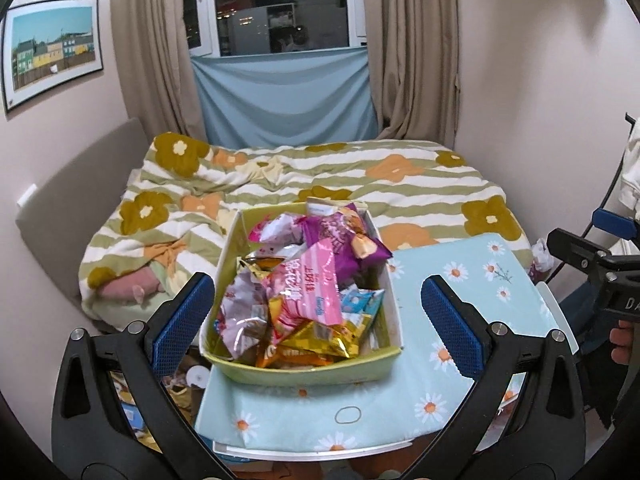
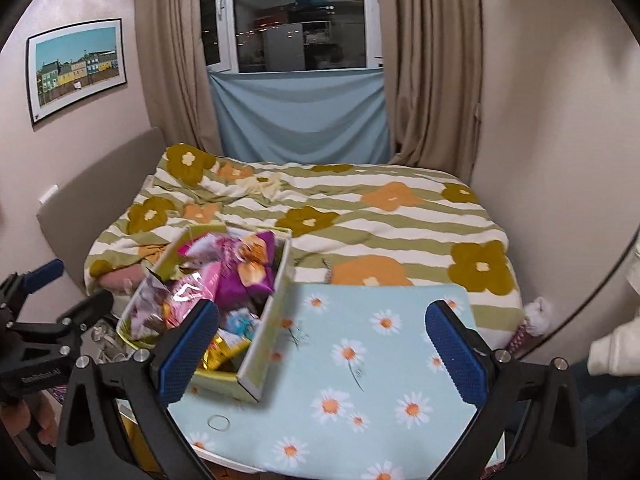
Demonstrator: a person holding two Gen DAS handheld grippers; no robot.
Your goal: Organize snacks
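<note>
A green open box [image 1: 308, 372] full of snack packets sits on the left part of a small table with a light blue daisy cloth [image 1: 472, 276]. On top lie a pink packet [image 1: 316, 284], a purple packet [image 1: 344, 240] and gold packets [image 1: 320, 340]. My left gripper [image 1: 316, 316] is open and empty, above and in front of the box. In the right wrist view the box [image 2: 256, 372] is at the left; my right gripper [image 2: 324, 344] is open and empty above the cloth [image 2: 380, 356]. The left gripper's body [image 2: 36, 344] shows at the far left.
A bed with a striped flower blanket [image 1: 320, 176] lies right behind the table. A padded headboard [image 1: 80, 184] is on the left wall. Curtains [image 1: 416, 48] and a window are behind the bed. Clutter lies on the floor [image 1: 188, 384] left of the table.
</note>
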